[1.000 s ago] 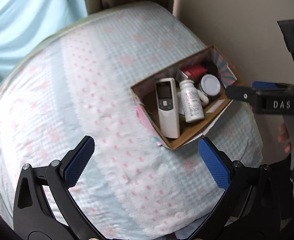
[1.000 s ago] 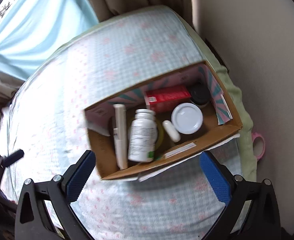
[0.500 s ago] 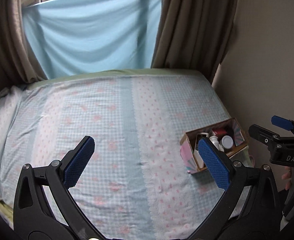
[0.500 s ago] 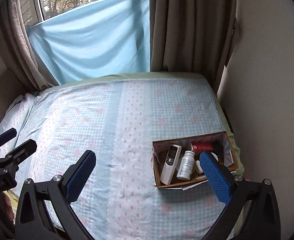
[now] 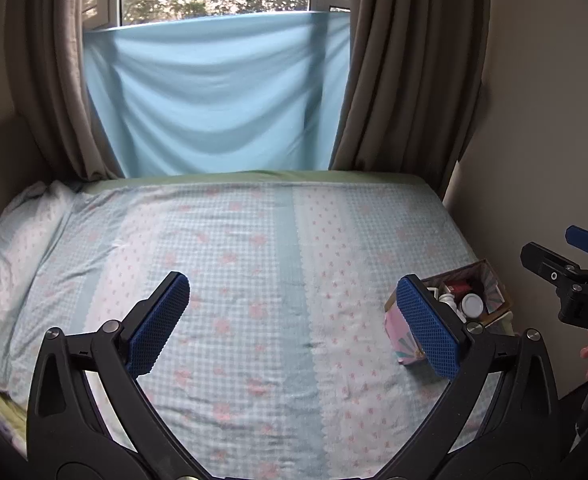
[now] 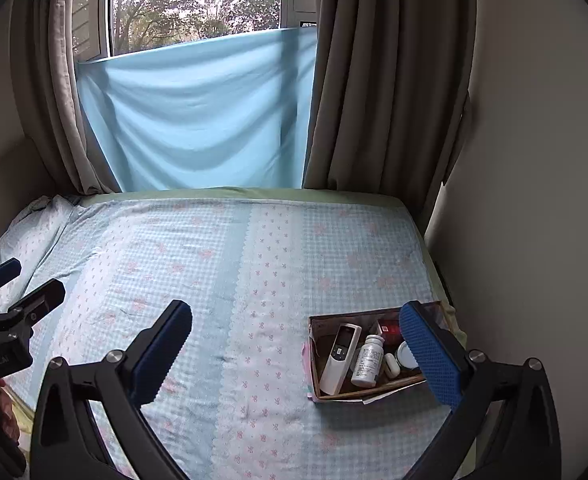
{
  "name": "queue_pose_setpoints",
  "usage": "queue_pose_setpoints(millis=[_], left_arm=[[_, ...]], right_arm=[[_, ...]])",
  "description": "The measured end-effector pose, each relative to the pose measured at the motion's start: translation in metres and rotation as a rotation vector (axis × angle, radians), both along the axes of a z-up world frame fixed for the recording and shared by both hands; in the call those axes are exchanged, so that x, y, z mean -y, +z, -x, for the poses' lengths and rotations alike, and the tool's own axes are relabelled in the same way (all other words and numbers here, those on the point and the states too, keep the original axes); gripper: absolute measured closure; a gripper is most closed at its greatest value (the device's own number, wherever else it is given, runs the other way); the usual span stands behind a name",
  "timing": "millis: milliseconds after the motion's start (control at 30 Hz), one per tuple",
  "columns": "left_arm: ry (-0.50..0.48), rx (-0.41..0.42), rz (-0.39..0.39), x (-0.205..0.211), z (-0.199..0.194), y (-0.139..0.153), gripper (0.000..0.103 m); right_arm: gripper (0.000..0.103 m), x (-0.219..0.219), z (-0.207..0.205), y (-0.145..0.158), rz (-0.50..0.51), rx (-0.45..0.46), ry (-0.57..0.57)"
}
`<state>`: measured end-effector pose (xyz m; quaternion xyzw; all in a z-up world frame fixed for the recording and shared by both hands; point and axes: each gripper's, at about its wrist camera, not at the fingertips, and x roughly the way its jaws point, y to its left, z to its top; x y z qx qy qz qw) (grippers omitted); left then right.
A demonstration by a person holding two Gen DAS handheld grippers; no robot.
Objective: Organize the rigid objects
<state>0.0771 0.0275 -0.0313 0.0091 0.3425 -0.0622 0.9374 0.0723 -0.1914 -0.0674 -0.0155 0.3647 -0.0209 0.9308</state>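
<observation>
A cardboard box (image 6: pixel 326 394) sits on the bed near its right edge. It holds a white remote (image 6: pixel 340 358), a white pill bottle (image 6: pixel 368 360), a red packet (image 6: pixel 390 328), a white jar lid (image 6: pixel 406 354) and a small white piece (image 6: pixel 392 365). The box also shows in the left wrist view (image 5: pixel 404 344), partly behind a finger. My left gripper (image 5: pixel 294 324) is open and empty, well back from the box. My right gripper (image 6: pixel 298 354) is open and empty, above the bed's near edge.
The bed (image 6: pixel 213 280) has a blue and pink patterned cover, with a pillow (image 5: pixel 9 248) at its left. A wall (image 6: pixel 534 200) runs along the right side. Brown curtains (image 6: pixel 382 80) and a blue cloth (image 6: pixel 197 120) hang behind the bed.
Both grippers have pulled up and back from right above the box, so the whole bed and window now show. Both stay open and empty.
</observation>
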Motion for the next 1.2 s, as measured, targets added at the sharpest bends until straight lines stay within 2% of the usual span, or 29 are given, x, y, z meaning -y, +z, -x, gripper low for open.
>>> queue_pose_setpoints(millis=[367,1200], left_arm=[[-0.003,0.046,-0.025,0.004,0.004,0.007,0.0],[-0.012,0.078,-0.024,0.016,0.003,0.012,0.0]], right_arm=[[0.0,-0.002,0.0,0.001,-0.016,0.024,-0.006],[0.0,0.008,-0.001,0.006,-0.01,0.057,-0.026]])
